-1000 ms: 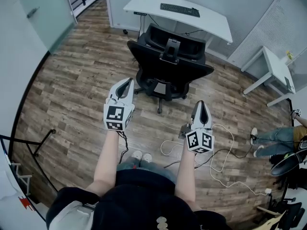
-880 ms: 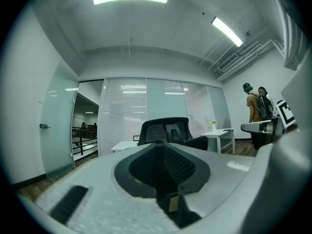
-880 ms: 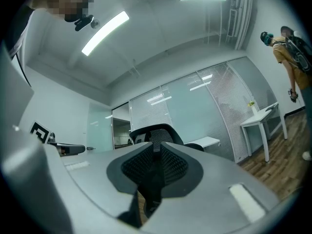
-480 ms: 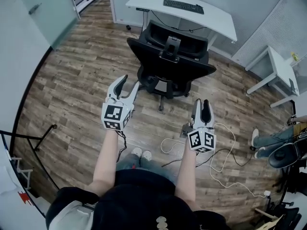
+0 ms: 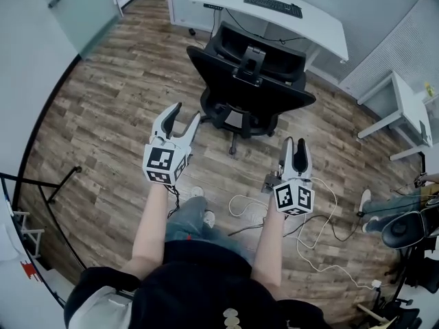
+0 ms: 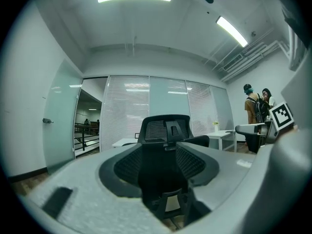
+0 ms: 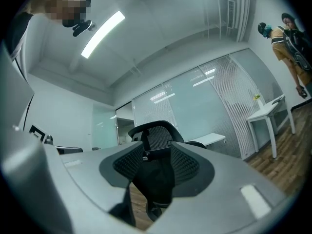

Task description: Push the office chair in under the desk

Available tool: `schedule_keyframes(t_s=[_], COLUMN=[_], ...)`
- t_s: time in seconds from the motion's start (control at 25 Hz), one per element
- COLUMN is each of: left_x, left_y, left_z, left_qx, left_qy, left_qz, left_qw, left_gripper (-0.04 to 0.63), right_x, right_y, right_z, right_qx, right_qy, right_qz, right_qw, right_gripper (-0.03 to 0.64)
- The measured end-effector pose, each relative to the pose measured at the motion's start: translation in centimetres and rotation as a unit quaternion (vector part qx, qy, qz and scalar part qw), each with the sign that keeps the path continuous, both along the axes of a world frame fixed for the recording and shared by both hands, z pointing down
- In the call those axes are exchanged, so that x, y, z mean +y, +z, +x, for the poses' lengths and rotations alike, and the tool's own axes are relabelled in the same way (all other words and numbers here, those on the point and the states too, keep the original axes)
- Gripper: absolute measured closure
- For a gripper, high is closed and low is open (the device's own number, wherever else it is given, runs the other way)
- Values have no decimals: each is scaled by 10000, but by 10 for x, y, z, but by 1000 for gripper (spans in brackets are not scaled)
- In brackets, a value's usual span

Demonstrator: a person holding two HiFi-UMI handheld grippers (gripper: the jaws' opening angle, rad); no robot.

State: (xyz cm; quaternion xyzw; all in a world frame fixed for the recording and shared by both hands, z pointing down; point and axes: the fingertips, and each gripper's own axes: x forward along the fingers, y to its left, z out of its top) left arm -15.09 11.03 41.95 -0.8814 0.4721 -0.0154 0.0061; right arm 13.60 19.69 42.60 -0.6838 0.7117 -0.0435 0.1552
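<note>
The black office chair (image 5: 250, 81) stands at the upper middle of the frame, pulled out from the white counter (image 5: 322, 27). The left hand-held gripper (image 5: 186, 112) and the right hand-held gripper (image 5: 295, 143) have just been opening their jaws; both gape empty, short of the chair's back

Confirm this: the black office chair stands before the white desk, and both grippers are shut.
Not shut. The black office chair stands before the white desk, but the left gripper and right gripper are open; their jaws have just been opening, nothing between them, as both gripper views show.
</note>
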Motion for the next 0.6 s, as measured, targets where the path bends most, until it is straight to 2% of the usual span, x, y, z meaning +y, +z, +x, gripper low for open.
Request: schedule_keyframes(t_s=[0.32, 0.6], left_x=[-41, -98], left_y=[4, 0], left_z=[8, 20], left_qx=[3, -12], left_qy=[14, 161], left_qz=[53, 116], left_qw=[10000, 9998], left_gripper=[390, 390], right_x=[-41, -90], right_y=[6, 0], right_z=[6, 14], right_qx=[-14, 220], right_qy=[-13, 4], right_qz=[11, 48], right_qw=[10000, 9997], right_gripper=[449, 449])
